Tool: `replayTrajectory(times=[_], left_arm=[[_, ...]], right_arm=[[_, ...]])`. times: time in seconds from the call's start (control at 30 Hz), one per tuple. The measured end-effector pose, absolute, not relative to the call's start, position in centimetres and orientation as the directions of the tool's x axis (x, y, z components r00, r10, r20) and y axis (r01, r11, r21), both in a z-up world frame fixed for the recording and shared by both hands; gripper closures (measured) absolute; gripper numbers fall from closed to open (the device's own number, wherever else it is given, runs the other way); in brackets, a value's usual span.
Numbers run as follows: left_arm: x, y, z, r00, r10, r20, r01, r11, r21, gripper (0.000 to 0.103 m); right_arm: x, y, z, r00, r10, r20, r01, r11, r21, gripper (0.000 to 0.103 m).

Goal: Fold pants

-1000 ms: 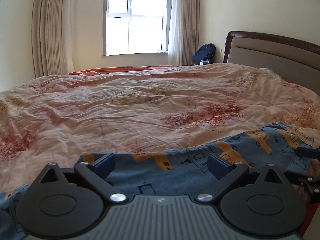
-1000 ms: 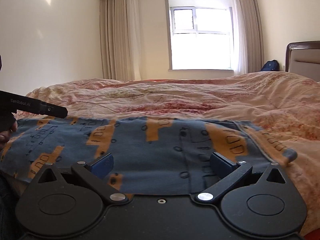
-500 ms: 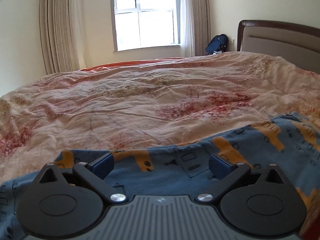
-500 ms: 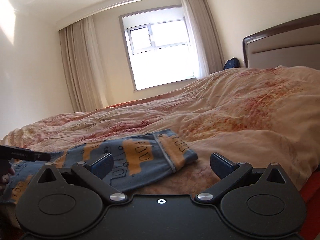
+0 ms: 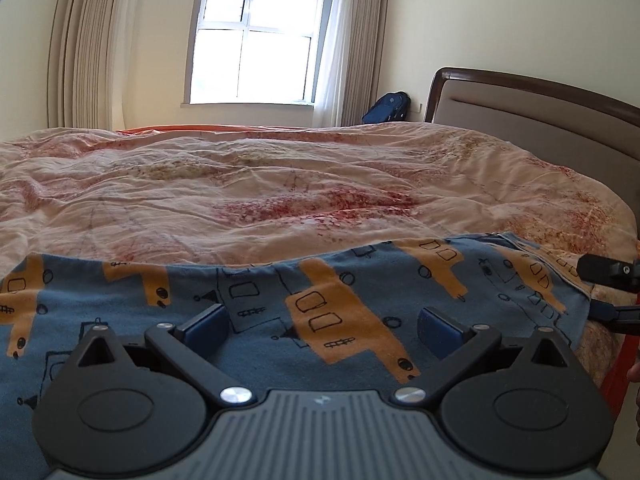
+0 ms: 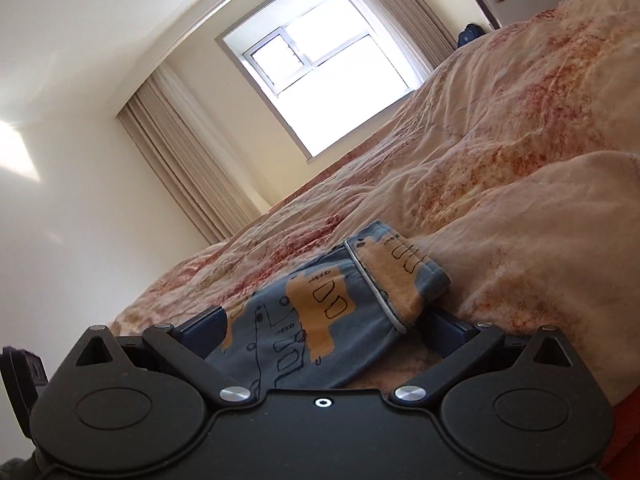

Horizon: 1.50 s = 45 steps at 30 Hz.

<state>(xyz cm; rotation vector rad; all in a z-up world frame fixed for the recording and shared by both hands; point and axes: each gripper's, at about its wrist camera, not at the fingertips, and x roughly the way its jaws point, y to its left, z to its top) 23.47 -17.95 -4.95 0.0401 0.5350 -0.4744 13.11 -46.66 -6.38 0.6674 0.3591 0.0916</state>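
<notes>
The pants [image 5: 328,312], blue with orange vehicle prints, lay flat along the near edge of the bed [image 5: 280,192], on its pink flowered cover. In the left wrist view the left hand-held gripper [image 5: 324,324] hovered over the middle of the cloth, its blue fingers spread wide and pinching nothing. The far edge of the pants ran from 9 o'clock to 3 o'clock, and beyond it, toward 12 o'clock, the cover was open up to the window [image 5: 252,40]. At 3 o'clock the cuffed end of the pants met the tip of the other tool.

In the right wrist view the right hand-held gripper [image 6: 324,328] was also spread, with the cuff [image 6: 400,276] lying between its fingers; whether a finger touched the cloth I could not tell. A fold of the cover rose at 2 o'clock.
</notes>
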Motion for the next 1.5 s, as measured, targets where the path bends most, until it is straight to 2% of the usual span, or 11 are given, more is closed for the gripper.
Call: replayTrajectory(times=[0.13, 0.33, 0.4, 0.47, 0.6, 0.67, 0.9, 1.0, 1.1, 1.23, 1.5], left_arm=[[23.5, -17.9, -4.9, 0.754, -0.431, -0.495, 0.45, 0.889, -0.088, 0.0], [24.5, -15.6, -4.3, 0.709, -0.558, -0.432, 0.453, 0.829, -0.328, 0.0], [24.7, -15.3, -4.0, 0.7, -0.593, -0.398, 0.474, 0.803, -0.362, 0.0], [24.8, -15.2, -3.8, 0.69, -0.619, -0.374, 0.496, 0.781, -0.379, 0.0], [25.5, -15.3, -4.0, 0.603, -0.71, -0.363, 0.536, 0.698, -0.474, 0.0], [25.7, -15.1, -4.1, 0.564, -0.75, -0.346, 0.547, 0.653, -0.523, 0.0], [26.3, -14.1, -4.6, 0.46, -0.852, -0.25, 0.556, 0.496, -0.667, 0.0], [27.0, -13.4, -5.0, 0.441, -0.869, -0.225, 0.517, 0.451, -0.728, 0.0], [27.7, -12.8, -5.5, 0.419, -0.887, -0.194, 0.482, 0.399, -0.78, 0.0], [28.0, -12.7, -5.8, 0.407, -0.892, -0.199, 0.47, 0.391, -0.791, 0.001], [27.7, -13.7, -5.8, 0.404, -0.878, -0.256, 0.496, 0.445, -0.746, 0.001]], right_arm=[[13.0, -47.0, -6.6, 0.959, 0.139, -0.246, 0.075, 0.714, 0.696, 0.002], [12.7, -47.2, -6.5, 0.964, 0.065, -0.258, 0.148, 0.675, 0.723, 0.03], [12.6, -47.2, -6.5, 0.961, 0.048, -0.274, 0.172, 0.672, 0.72, 0.048], [12.6, -47.3, -6.6, 0.954, 0.027, -0.297, 0.201, 0.678, 0.707, 0.06], [12.7, -46.6, -6.2, 0.935, -0.022, -0.355, 0.248, 0.754, 0.608, 0.078], [13.1, -45.2, -5.4, 0.926, -0.062, -0.373, 0.249, 0.842, 0.478, 0.085], [12.6, -37.5, -2.9, 0.944, -0.131, -0.304, 0.134, 0.991, -0.011, 0.087], [11.7, -34.0, -2.1, 0.96, -0.074, -0.269, 0.032, 0.987, -0.156, 0.087], [10.9, -30.0, -2.2, 0.959, 0.004, -0.283, -0.086, 0.957, -0.277, 0.087], [10.1, -26.3, -3.2, 0.949, 0.069, -0.308, -0.179, 0.921, -0.346, 0.087], [10.7, -24.7, -5.3, 0.918, 0.092, -0.387, -0.214, 0.934, -0.287, 0.087]])
